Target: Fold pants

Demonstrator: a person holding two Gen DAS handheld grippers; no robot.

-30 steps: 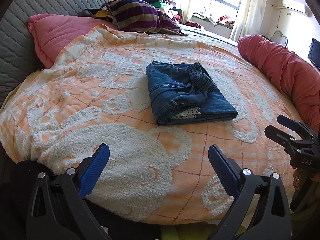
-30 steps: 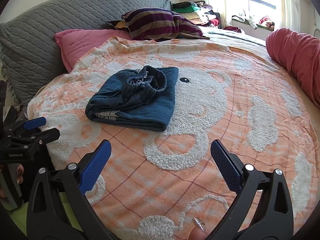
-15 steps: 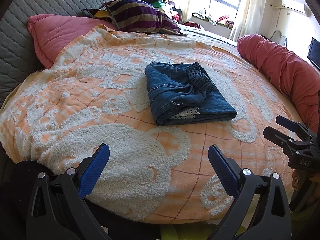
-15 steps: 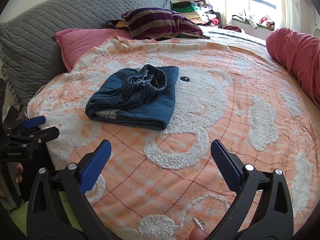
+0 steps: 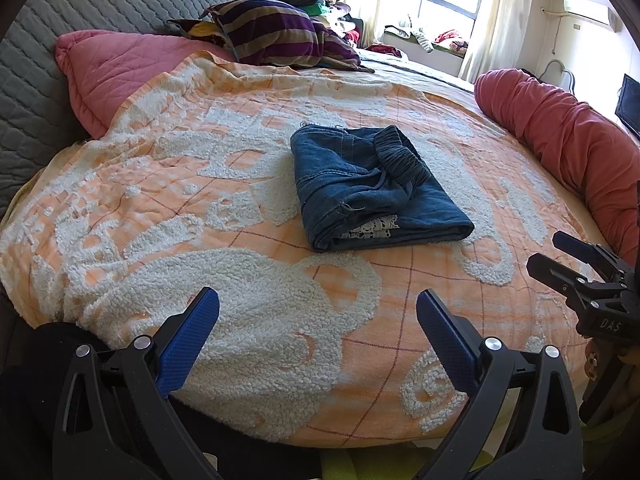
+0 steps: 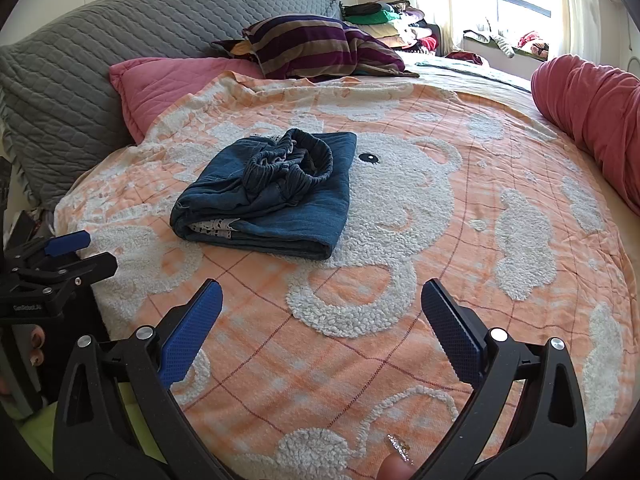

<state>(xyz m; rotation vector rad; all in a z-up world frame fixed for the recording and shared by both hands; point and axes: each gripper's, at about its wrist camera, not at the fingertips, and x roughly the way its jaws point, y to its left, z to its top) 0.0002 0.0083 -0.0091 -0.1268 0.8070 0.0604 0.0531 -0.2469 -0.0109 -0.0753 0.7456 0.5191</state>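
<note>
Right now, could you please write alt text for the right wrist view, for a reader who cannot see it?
A folded pair of blue jeans lies on an orange and white blanket covering a bed, waistband bunched on top. The open right gripper frames the foreground, empty; the left gripper shows at the left edge. A pink pillow and striped pillow sit behind.

1 folded pants [image 5: 372,184], 2 claws: left [image 5: 318,334], right [image 6: 322,328], 1 blanket [image 5: 208,184], 1 pink pillow [image 5: 116,68].
</note>
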